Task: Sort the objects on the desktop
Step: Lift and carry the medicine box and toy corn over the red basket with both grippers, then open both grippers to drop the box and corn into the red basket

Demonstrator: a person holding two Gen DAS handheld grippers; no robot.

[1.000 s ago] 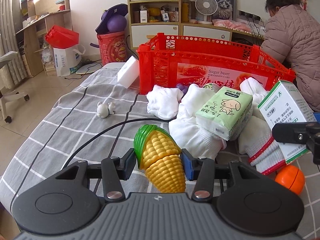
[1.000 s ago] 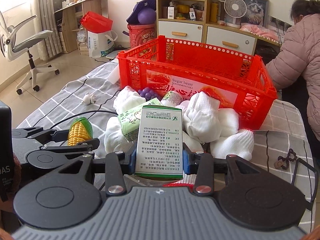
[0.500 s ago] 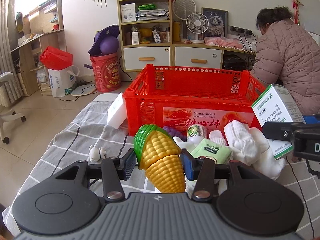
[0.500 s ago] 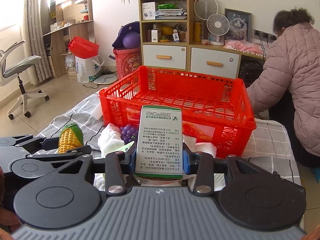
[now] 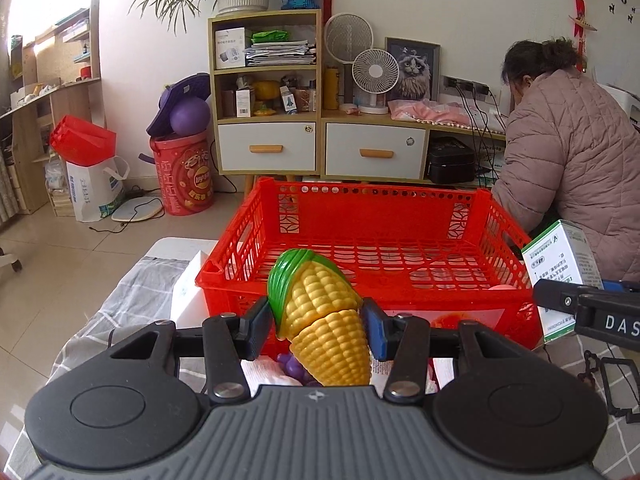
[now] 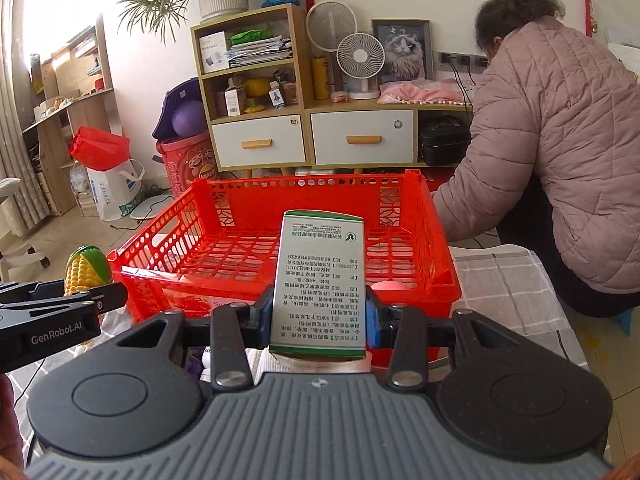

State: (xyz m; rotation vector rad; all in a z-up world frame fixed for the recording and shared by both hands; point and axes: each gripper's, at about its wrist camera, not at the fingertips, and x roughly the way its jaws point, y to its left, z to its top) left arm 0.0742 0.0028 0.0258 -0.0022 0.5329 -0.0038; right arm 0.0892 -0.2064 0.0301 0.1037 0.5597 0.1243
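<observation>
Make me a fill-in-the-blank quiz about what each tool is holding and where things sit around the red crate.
1. The left tool is shut on a toy ____.
2. The right tool grips a white and ____ carton.
3. Both items are held in front of a ____ plastic crate.
4. The crate sits on a grey checked ____.

Missing words: corn; green; red; cloth
</observation>
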